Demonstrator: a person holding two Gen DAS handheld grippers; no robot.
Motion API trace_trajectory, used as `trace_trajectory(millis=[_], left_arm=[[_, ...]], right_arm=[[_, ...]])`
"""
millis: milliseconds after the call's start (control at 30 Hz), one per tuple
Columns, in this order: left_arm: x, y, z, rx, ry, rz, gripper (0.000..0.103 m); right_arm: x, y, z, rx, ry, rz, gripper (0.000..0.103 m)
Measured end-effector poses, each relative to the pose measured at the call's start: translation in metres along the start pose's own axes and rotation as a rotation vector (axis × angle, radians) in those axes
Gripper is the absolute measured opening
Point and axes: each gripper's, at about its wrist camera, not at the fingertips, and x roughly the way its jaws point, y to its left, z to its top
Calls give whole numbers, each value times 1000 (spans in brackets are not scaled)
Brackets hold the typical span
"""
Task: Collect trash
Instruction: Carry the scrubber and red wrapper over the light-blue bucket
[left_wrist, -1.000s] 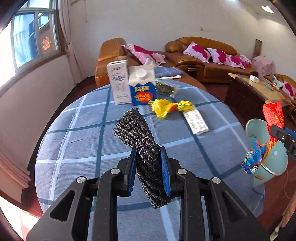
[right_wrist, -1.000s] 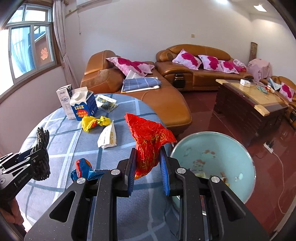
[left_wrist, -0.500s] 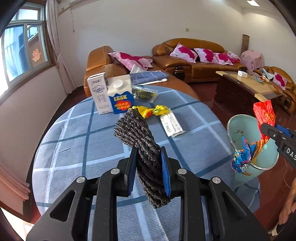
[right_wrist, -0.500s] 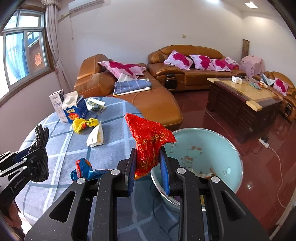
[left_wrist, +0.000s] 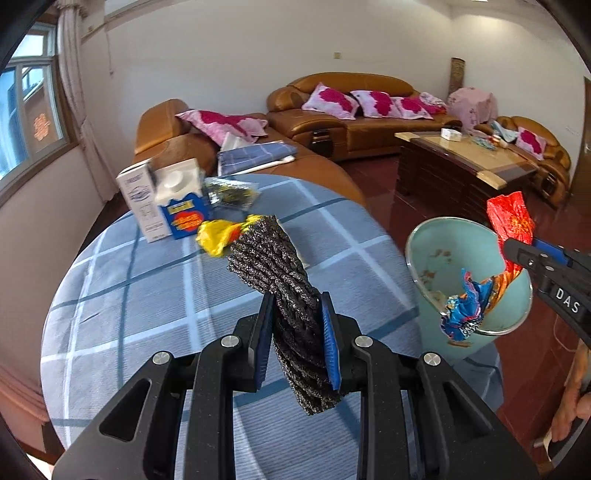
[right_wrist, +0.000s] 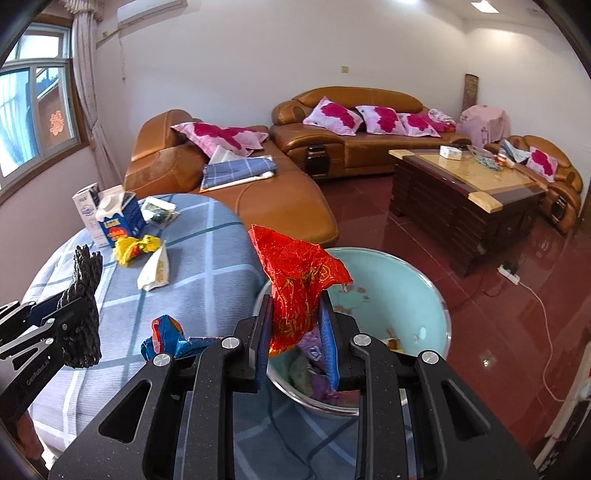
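My left gripper (left_wrist: 297, 330) is shut on a black glittery wrapper (left_wrist: 280, 273) held above the blue checked table (left_wrist: 147, 302). My right gripper (right_wrist: 297, 339) is shut on a red foil wrapper (right_wrist: 295, 280) with a blue crumpled tail (right_wrist: 166, 338), held over the rim of the teal trash bin (right_wrist: 402, 295). The bin (left_wrist: 436, 251) stands by the table's right edge, with my right gripper (left_wrist: 517, 254) and the red wrapper (left_wrist: 511, 221) over it. My left gripper (right_wrist: 74, 317) and its black wrapper (right_wrist: 83, 317) show at the left in the right wrist view.
On the table lie a yellow wrapper (right_wrist: 135, 247), a white packet (right_wrist: 157, 271), a dark clear bag (right_wrist: 159, 212), a blue carton (left_wrist: 181, 210) and a white carton (left_wrist: 138, 199). Orange sofas (right_wrist: 354, 133) and a wooden coffee table (right_wrist: 465, 199) stand beyond. A cable (right_wrist: 539, 306) crosses the red floor.
Both grippers have swung right toward the bin with their wrappers. The red wrapper has gone from above the table to above the bin's rim.
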Motion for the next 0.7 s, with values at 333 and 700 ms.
trace_trajectory(millis=[333, 700], left_arm=[[13, -37, 14, 57, -1, -53, 25], [30, -69, 28, 101, 5, -106, 25]], right_arm=[[6, -28, -1, 46, 9, -40, 25], [17, -61, 0, 99, 26, -96, 25]])
